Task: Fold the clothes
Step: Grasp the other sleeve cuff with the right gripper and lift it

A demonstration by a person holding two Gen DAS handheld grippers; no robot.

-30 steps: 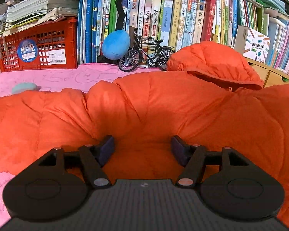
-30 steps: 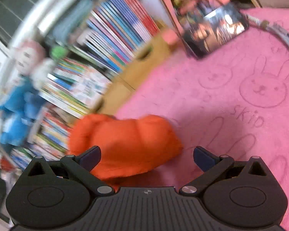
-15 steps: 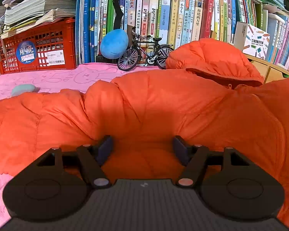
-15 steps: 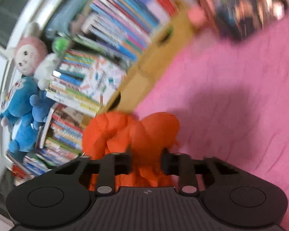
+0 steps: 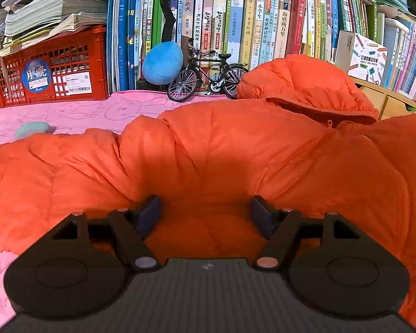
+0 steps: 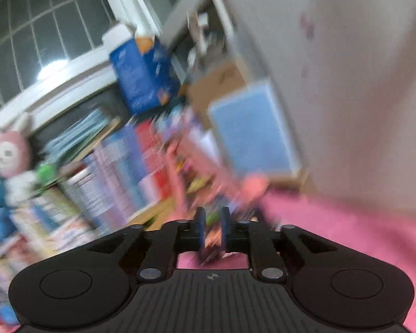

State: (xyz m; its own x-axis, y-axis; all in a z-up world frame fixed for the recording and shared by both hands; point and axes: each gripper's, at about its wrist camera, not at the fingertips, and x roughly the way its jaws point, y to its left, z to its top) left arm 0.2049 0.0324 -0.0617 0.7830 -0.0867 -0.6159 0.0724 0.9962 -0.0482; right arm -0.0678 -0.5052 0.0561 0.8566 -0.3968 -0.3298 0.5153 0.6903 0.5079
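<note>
red crate (image 5: 55,77), paper stacks (image 5: 52,19) on top

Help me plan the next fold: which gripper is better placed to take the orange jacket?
Left. The left gripper sits on the orange jacket, jaws opening with fabric between them. The right gripper, jaws opening on nothing, faces blurred bookshelves, no jacket in its view.

Chinese lettering is seen on the book spines (image 5: 259,25) along the shelf: 同步作文 on a yellow-and-white spine, 海底两万里 on a cream one, 日本神话传说 beside it. 月亮 is read on the round blue sticker (image 5: 36,75) of the red crate (image 5: 52,69). The white barcode label (image 5: 77,83) beside it is too small to read. The right wrist view is blurred; nothing is legible.
</note>
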